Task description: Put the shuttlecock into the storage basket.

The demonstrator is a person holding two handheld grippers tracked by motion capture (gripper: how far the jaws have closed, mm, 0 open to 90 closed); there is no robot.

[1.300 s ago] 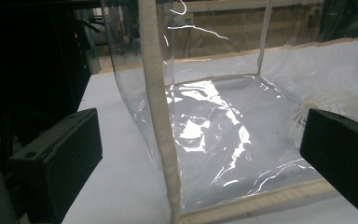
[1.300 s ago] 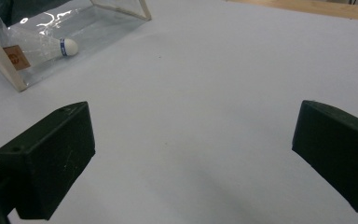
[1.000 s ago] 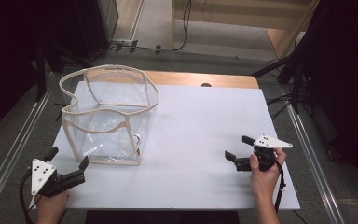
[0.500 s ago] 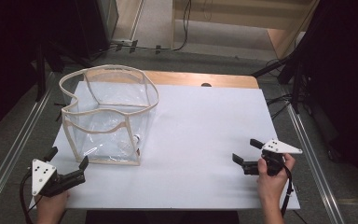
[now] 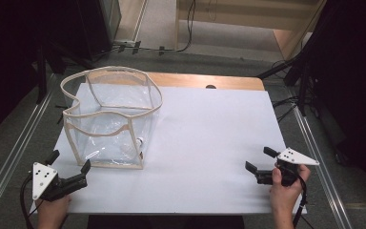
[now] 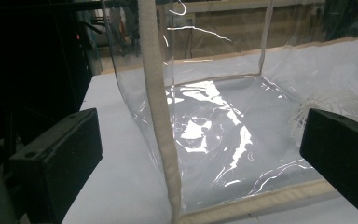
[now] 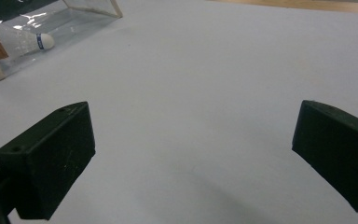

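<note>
- Clear bag [image 5: 108, 119]: upright on table [image 5: 209, 138], far-left; shuttlecock [image 7: 36, 42] inside.
- Left tool [image 5: 67, 164]: spread, just beside bag's near corner.
- Right tool [image 5: 261, 160]: spread, near right table edge, bare surface around.

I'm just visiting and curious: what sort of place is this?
Probably a lab or workshop set up for recording. A white table sits between metal rails, cables run over the floor, and a person's hands hold camera-carrying grippers.
</note>
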